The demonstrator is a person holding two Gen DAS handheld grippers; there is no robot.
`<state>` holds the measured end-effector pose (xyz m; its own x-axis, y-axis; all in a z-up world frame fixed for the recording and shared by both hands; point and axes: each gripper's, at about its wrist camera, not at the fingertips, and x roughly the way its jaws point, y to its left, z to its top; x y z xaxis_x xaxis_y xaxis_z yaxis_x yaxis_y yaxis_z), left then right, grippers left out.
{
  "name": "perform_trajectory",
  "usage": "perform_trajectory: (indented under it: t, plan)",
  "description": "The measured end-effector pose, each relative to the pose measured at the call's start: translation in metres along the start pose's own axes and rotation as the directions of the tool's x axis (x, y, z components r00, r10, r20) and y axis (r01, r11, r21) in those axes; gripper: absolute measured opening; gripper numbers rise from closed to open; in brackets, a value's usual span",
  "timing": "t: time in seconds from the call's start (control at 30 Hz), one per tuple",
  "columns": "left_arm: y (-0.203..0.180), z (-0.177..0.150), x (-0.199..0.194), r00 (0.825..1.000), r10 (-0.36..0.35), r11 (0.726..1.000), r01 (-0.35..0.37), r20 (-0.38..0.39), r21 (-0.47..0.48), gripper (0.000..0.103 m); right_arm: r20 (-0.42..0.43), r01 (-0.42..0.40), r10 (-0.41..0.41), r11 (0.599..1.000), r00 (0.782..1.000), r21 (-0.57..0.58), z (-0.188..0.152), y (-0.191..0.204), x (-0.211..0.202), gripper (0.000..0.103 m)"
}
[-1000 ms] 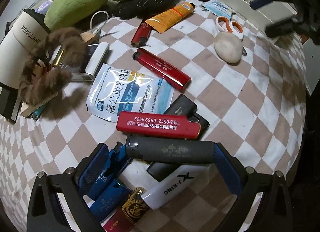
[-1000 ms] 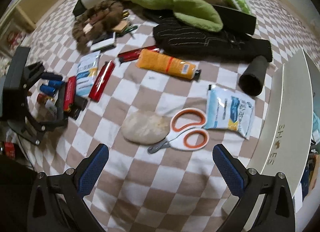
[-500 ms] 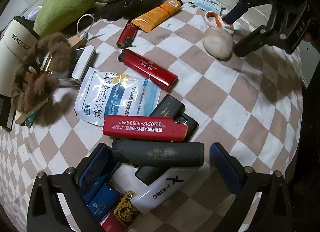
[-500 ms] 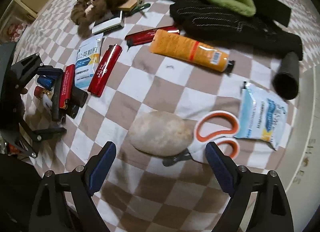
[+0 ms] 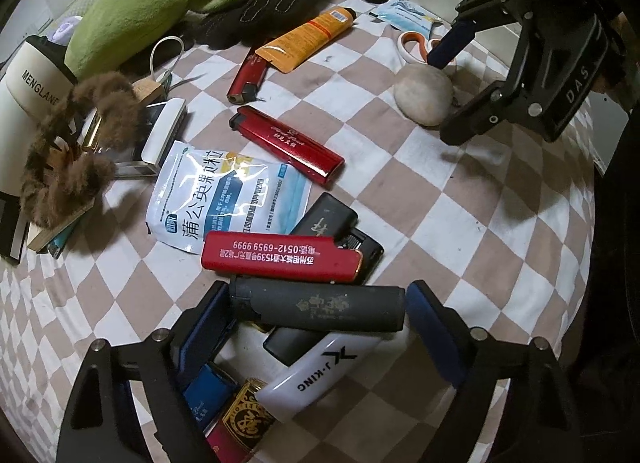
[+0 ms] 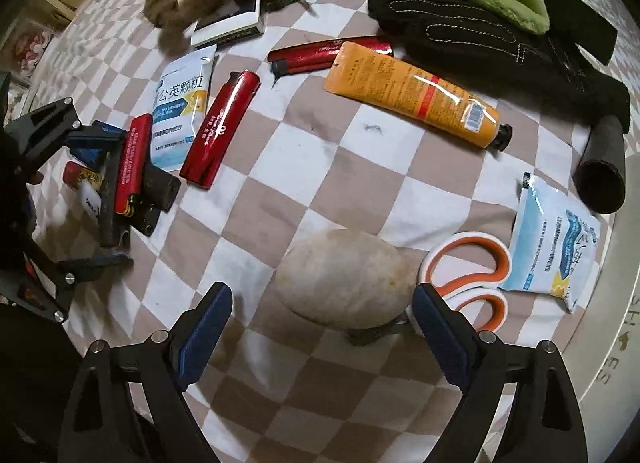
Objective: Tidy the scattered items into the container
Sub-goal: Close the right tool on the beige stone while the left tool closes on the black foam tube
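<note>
Left gripper (image 5: 318, 305), pointing steeply down, jaws closing end to end on a dark grey lighter (image 5: 316, 309); both blue pads meet its ends. Beneath it lie a white lighter (image 5: 320, 375) and blue lighters (image 5: 206, 395). Just beyond: a red printed lighter (image 5: 280, 256) across two black lighters (image 5: 332, 219), then a white sachet (image 5: 224, 195) and a glossy red lighter (image 5: 286, 145), all on the checked cloth (image 5: 460, 231). Right gripper (image 6: 322, 321), pointing straight down, jaws opening slightly and astride a pale stone (image 6: 344, 277); the right pad is close against it, the left pad apart. Orange-handled scissors (image 6: 472, 277) lie partly under the stone. Farther off: an orange tube (image 6: 416, 93), a black glove (image 6: 480, 43), green plush (image 5: 132, 15). The white container rim (image 6: 612, 343) borders the cloth beside the scissors
</note>
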<state>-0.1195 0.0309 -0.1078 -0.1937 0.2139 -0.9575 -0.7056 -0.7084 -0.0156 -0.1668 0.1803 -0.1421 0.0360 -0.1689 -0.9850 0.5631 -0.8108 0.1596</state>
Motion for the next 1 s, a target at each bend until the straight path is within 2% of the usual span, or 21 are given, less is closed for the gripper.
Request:
perform_trajectory:
  t: [0.1, 0.23, 0.5, 0.7, 0.8, 0.83, 1.0]
  plan:
    - [0.001, 0.001, -0.003, 1.000, -0.001, 1.000, 0.001, 0.004, -0.002, 0.084, -0.019, -0.031, 0.031, 1.000, 0.999, 0.002, -0.002, 0.007, 0.003, 0.092]
    - [0.000, 0.002, -0.004, 1.000, 0.004, 1.000, -0.004, 0.001, 0.004, 0.084, -0.028, 0.019, -0.020, 0.999, 0.999, -0.034, -0.002, 0.018, 0.008, 0.092]
    - [0.000, 0.005, -0.009, 1.000, 0.007, 1.000, -0.007, -0.005, -0.002, 0.084, -0.024, 0.019, -0.018, 0.997, 1.000, 0.072, 0.008, 0.014, 0.016, 0.091]
    - [0.002, 0.005, -0.013, 1.000, 0.008, 1.000, -0.008, -0.004, -0.002, 0.084, -0.042, 0.086, -0.085, 0.996, 0.996, 0.037, 0.010, 0.027, 0.027, 0.090]
    - [0.004, 0.005, -0.015, 1.000, 0.007, 1.000, -0.007, -0.002, -0.006, 0.084, -0.032, 0.079, -0.077, 0.996, 0.997, 0.051, 0.010, 0.026, 0.025, 0.081]
    - [0.005, 0.005, -0.016, 1.000, 0.007, 1.000, -0.007, -0.001, -0.007, 0.084, -0.028, 0.074, -0.073, 0.996, 0.997, 0.057, 0.010, 0.025, 0.024, 0.074]
    - [0.008, 0.007, -0.021, 1.000, 0.014, 1.000, -0.014, 0.002, -0.019, 0.084, -0.020, 0.083, -0.082, 0.996, 0.996, 0.036, 0.008, 0.030, 0.022, 0.074]
